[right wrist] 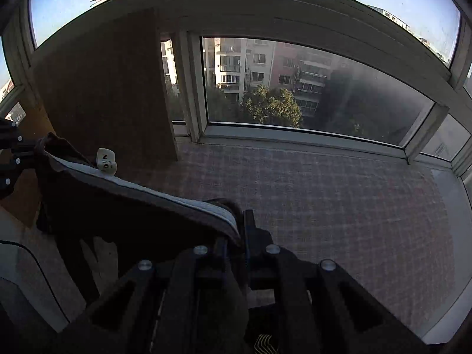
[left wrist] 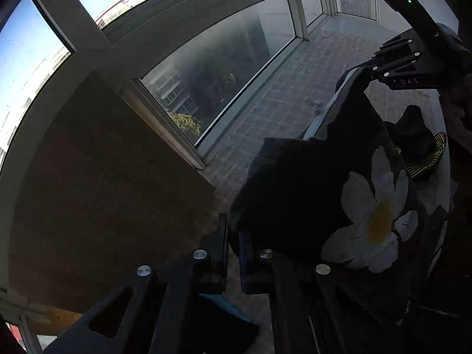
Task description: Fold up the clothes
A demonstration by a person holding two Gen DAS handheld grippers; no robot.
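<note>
Both grippers are clamped on the garment (left wrist: 295, 188), a dark piece with a white flower print, held in the air over the checked surface (right wrist: 339, 194) by the window. The left gripper (left wrist: 234, 236) pinches one end of the top edge; the right gripper (right wrist: 243, 230) pinches the other end, at the white-lined collar band (right wrist: 141, 188) with the tag. The long axis runs gripper to gripper, taut along that band, with the body hanging below. Neither hand looks nearer the surface. The next move likely lays the garment flat, so both ends should descend together. A board (right wrist: 109, 88) leans at the surface's left edge, close to the left gripper's end.
</note>
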